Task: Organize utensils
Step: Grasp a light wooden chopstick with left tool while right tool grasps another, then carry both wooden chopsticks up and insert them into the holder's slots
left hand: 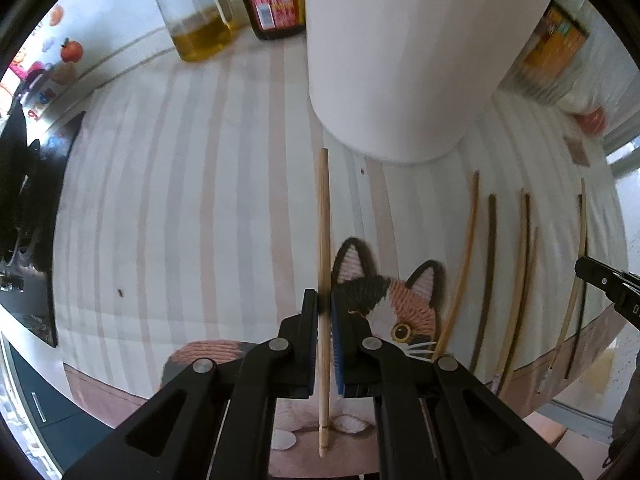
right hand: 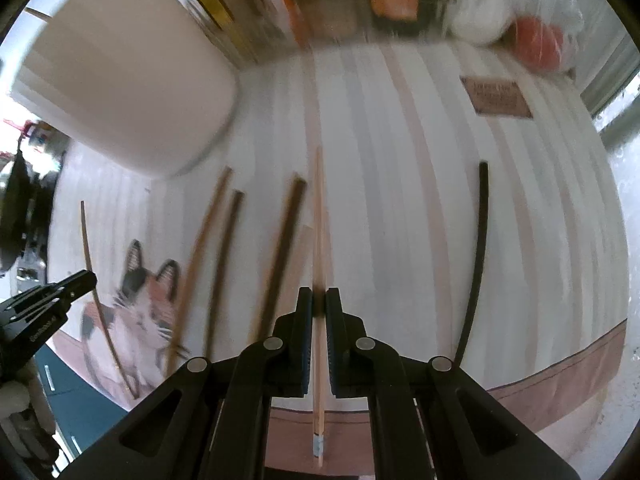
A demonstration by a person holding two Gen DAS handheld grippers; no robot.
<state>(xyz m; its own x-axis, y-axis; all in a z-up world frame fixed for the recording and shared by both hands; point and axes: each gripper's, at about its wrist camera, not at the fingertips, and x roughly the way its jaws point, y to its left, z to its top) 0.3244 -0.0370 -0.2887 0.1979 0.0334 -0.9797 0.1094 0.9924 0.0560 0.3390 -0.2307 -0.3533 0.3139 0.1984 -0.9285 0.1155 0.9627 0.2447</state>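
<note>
Chopsticks are being gripped one per claw: the left gripper (left hand: pixel 325 308) is clamping a pale bamboo chopstick (left hand: pixel 322 216), the right gripper (right hand: pixel 319 304) another light chopstick (right hand: pixel 318 216), above the striped cat-print cloth (left hand: pixel 180 208) beside a white container (left hand: pixel 392 60). Bottle labels are staying unreadable.

Mat (left hand: pixel 180 200): woven cloth, matt, striped.
Chopstick (left hand: pixel 323 240): pale wood, smooth, above the mat.
Container (left hand: pixel 392 60): matt white, on the mat.
Bottle (left hand: pixel 196 20): clear, glossy, beyond the mat.
</note>
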